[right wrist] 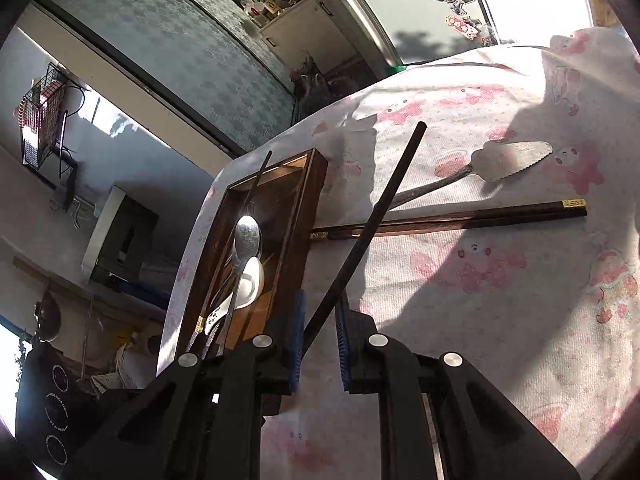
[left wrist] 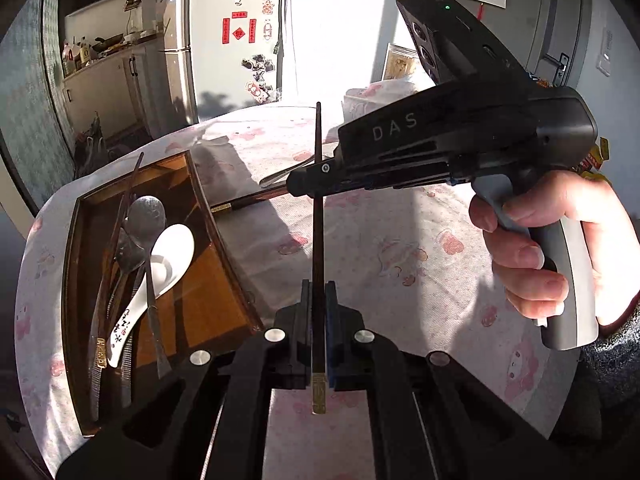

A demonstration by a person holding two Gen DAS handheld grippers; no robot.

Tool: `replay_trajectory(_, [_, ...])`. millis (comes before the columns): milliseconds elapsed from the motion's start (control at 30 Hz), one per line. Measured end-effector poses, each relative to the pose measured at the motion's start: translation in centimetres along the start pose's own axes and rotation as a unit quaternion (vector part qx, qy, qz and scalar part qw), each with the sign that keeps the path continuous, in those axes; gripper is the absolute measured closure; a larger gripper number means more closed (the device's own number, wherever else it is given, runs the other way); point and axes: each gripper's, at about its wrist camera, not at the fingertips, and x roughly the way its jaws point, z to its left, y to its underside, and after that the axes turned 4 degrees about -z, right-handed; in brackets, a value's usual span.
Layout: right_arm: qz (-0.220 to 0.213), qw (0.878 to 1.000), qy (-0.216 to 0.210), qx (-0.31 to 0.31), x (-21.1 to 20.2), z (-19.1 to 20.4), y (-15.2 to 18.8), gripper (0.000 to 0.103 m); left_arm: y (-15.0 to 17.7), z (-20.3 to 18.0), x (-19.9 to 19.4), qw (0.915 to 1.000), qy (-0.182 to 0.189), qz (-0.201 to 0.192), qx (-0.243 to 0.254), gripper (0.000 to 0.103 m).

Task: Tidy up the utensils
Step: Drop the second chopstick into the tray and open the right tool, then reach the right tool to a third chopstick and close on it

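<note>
**Tray part-filled, one chopstick in the air, three pieces left on the cloth**

The bench (right wrist: 500, 280), under a white cloth printed with pink figures, carries a dark wooden tray (left wrist: 224, 240) at its left side. The tray already holds a good share of the utensils: a white ceramic spoon (left wrist: 168, 256), a metal spoon (left wrist: 146, 216), a dark chopstick leaning over the far rim, and further metal handles I cannot tell apart.

Outside the tray, on the cloth to its right, lie a pair of dark chopsticks with gold caps (right wrist: 452, 220), touching the tray's wall at one end, and behind them a serrated cake server (right wrist: 512, 160). These look like the remaining work.

A single dark chopstick (left wrist: 318, 240) is lifted clear of the cloth. The left gripper (left wrist: 318, 300) is clenched on its gold-capped end; the right gripper (right wrist: 320, 320) has its blue-padded fingers (right wrist: 298, 320) drawn in around the shaft further up, though in its own view a slight gap shows at one pad, so I judge that grip loose or only just made.
</note>
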Motion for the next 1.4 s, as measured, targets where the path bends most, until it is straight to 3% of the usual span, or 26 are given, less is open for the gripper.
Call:
replay_trajectory(233, [0.039,0.998,-0.033,-0.027,7.3,6.0,-1.0,0.091,2.0,7.8,-2.4,0.9972,-0.047,0.009,-0.058,0.097])
replay_trajectory(367, [0.053,0.997,-0.025,-0.041,9.6,7.3,-1.0,0.09,2.9,10.4,-2.9,0.9955,-0.052,0.012,-0.078,0.096])
replay_trajectory(500, [0.046,0.998,-0.03,-0.04,8.6,7.3,-0.9,0.081,3.1,10.8,-3.1,0.9947,-0.076,0.011,-0.068,0.096])
replay_trajectory(600, [0.031,0.998,-0.031,-0.043,6.5,6.6,-1.0,0.069,2.8,11.0,-2.5,0.9945,-0.079,0.013,-0.067,0.096])
replay_trajectory(733, [0.009,0.998,-0.024,-0.05,2.4,4.8,-0.9,0.062,2.7,10.7,-1.4,0.9936,-0.097,0.025,-0.054,0.096])
replay_trajectory(800, [-0.008,0.999,-0.015,-0.051,-0.3,3.2,-1.0,0.055,2.8,10.4,-1.2,0.9919,-0.117,0.025,-0.044,0.088])
replay_trajectory(833, [-0.016,0.999,-0.01,-0.049,-1.6,2.3,-1.1,0.053,2.7,10.3,-1.4,0.9914,-0.122,0.018,-0.044,0.079])
replay_trajectory(867, [-0.024,0.999,-0.004,-0.047,-2.9,1.3,-1.2,0.053,2.6,10.0,-1.9,0.9917,-0.121,0.008,-0.043,0.063])
replay_trajectory(1000, [-0.05,0.998,0.018,-0.025,-7.1,-3.2,-1.3,0.05,0.8,7.6,-2.7,0.9945,-0.101,-0.023,-0.018,0.044])
replay_trajectory(1100, [-0.061,0.998,0.022,0.001,-8.6,-6.4,-0.9,0.049,-0.9,4.7,-1.4,0.9967,-0.076,-0.024,0.019,0.036])
replay_trajectory(1400, [-0.055,0.998,0.009,0.025,-8.3,-11.3,-0.8,0.049,-5.6,-1.1,8.3,0.9936,-0.027,0.052,0.096,0.035])
